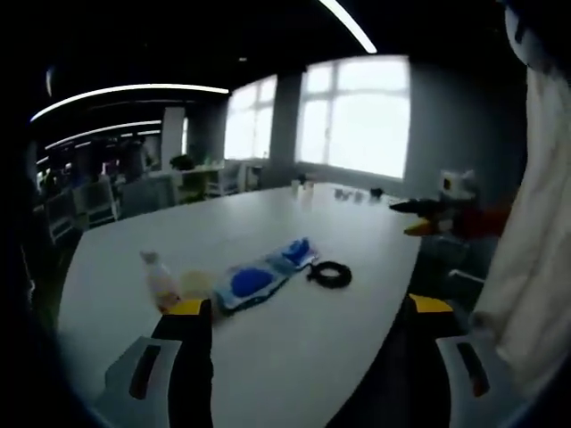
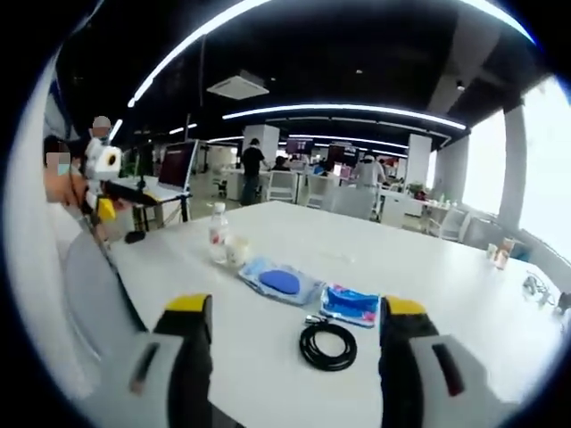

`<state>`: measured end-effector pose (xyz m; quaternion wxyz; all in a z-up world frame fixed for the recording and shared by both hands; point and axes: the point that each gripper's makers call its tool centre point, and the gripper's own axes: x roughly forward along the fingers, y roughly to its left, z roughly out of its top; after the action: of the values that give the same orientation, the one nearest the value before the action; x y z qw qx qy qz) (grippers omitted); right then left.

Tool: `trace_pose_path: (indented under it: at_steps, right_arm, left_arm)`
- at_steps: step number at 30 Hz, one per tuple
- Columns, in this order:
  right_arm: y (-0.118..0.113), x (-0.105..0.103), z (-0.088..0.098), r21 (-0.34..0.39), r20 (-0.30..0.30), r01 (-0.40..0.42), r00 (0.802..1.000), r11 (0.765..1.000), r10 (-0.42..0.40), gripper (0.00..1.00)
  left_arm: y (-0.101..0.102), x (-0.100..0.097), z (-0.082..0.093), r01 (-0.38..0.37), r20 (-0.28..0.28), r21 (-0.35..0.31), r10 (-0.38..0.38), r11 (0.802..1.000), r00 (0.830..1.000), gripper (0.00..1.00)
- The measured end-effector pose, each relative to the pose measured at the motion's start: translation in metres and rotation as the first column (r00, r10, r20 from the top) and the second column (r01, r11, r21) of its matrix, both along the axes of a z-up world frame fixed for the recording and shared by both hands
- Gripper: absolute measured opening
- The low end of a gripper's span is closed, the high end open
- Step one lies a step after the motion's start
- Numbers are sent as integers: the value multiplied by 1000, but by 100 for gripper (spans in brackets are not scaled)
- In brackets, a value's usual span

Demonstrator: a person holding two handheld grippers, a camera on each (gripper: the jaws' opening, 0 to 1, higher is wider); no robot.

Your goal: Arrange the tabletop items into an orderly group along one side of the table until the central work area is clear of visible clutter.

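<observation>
Both tools, left tool (image 1: 303, 312) and right tool (image 2: 294, 312), hang spread and empty above the near bench (image 2: 464, 276) edge, facing bottle (image 2: 217, 234), blue pouches (image 2: 281, 283) and black cable coil (image 2: 328, 345) mid-bench; best gathered outermost first toward one edge.

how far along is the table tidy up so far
Nothing looks done yet. The bottle, small cup, blue pouch, blue packet and black cable coil sit loosely spread on the white table. Nothing is in hand: left gripper and right gripper are open. All grouping remains.
</observation>
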<state>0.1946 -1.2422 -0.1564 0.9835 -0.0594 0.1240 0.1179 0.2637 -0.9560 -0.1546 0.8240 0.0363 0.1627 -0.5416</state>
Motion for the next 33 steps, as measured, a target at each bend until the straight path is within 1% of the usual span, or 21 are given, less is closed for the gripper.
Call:
trace_pose_path:
  at_steps: [4,6,13,15,20,21,27,33]
  right_arm:
    - [-5,-6,-14,-8,-19,8,1000,1000,-8,75]
    - [-7,-10,-18,-5,-18,12,1000,1000,-12,75]
    - [-8,-18,-34,1,-41,15,999,1000,-15,75]
    - [-9,-20,-37,8,-44,18,999,1000,-18,76]
    - [-10,-21,-39,15,-50,22,999,1000,-21,77]
    - [-9,-21,-37,18,-42,17,999,1000,-16,78]
    - [-6,-19,-36,16,-41,10,999,1000,-9,77]
    - [-6,-19,-35,12,-41,8,999,1000,-8,77]
  left_arm:
    - [0,-10,-11,6,-13,17,-6,1000,1000,86]
    - [0,-13,-16,2,-26,17,-1,1000,1000,86]
    - [1,-19,-16,-9,-24,16,9,1000,1000,86]
    - [1,-20,-17,-14,-30,10,15,1000,999,87]
    - [1,-24,-28,-22,-49,20,23,1000,999,86]
    - [1,-25,-28,-25,-54,14,26,1000,998,86]
    - [-4,-26,-30,-23,-66,10,23,1000,998,85]
    - [-6,-26,-31,-19,-66,12,19,1000,998,85]
